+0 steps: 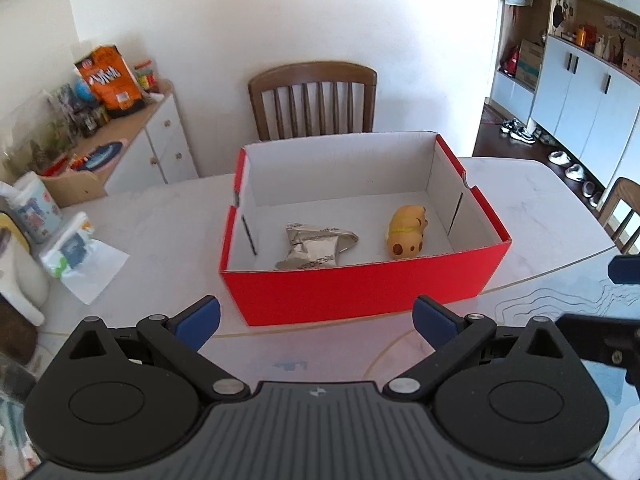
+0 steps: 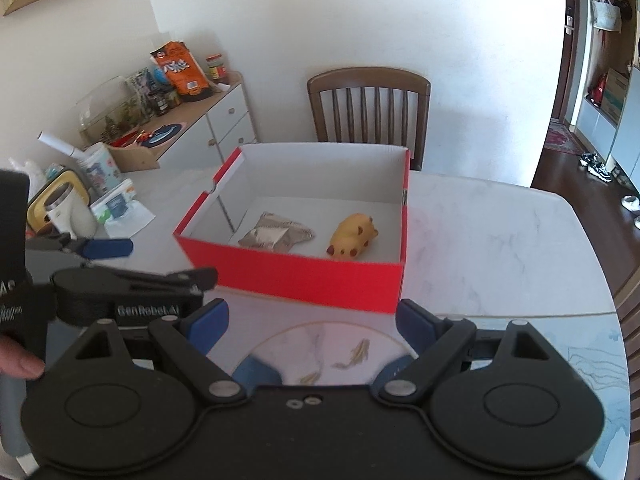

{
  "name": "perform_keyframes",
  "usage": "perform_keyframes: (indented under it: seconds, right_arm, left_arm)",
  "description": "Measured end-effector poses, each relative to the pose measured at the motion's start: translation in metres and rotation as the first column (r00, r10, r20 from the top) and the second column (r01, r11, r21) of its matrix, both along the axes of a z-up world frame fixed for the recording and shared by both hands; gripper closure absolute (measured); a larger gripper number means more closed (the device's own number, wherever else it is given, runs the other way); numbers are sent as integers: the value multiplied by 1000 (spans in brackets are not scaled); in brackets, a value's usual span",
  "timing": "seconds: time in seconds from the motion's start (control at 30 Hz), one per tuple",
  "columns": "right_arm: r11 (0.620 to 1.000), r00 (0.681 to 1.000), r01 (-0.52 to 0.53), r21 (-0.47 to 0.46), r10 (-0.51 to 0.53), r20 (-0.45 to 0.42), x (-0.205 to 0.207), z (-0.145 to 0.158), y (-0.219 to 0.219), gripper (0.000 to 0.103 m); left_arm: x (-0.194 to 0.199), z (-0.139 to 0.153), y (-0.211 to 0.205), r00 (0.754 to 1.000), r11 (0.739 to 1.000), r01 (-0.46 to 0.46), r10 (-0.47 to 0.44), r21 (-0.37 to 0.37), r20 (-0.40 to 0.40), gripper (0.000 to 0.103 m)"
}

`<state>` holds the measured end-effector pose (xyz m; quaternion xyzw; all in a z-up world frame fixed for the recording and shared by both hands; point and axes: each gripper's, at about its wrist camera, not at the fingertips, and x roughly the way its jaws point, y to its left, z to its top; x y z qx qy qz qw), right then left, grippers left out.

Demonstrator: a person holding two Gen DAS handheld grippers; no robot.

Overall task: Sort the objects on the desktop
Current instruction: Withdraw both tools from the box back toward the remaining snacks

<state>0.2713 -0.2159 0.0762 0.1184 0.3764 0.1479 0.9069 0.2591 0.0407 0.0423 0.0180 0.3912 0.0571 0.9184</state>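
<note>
A red cardboard box (image 1: 360, 292) (image 2: 296, 280) with a white inside stands in the middle of the marble table. Inside it lie a crumpled silver packet (image 1: 316, 246) (image 2: 276, 236) and a yellow toy pig (image 1: 406, 232) (image 2: 354, 236). My left gripper (image 1: 318, 314) is open, empty, just in front of the box's near wall. My right gripper (image 2: 312, 320) is open too, with nothing between its blue fingers, near the box's front right corner. The left gripper also shows in the right wrist view, its fingers (image 2: 108, 248) at the left.
A wooden chair (image 1: 312, 98) stands behind the table. At the table's left lie a tissue pack (image 1: 70, 250), a printed cup (image 1: 34, 210) and a white mug (image 2: 66, 208). A cabinet (image 1: 156, 148) with snacks is at the back left. Another chair (image 1: 622, 212) is at the right.
</note>
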Motion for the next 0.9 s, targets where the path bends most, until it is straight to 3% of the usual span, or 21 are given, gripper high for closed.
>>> perform_keyframes:
  seconds: [0.4,0.9]
  right_arm:
    - [998,1000,-19,-52,19,8,-44,-19,-1,12]
    - [995,998,25,-95,-30,-57,-61,-72,4,12]
  left_arm:
    - [-43,-3,1,1000,999,1,-1,-37,8,0]
    - [-83,-52,12,998,998,-9,5,-58,-64,0]
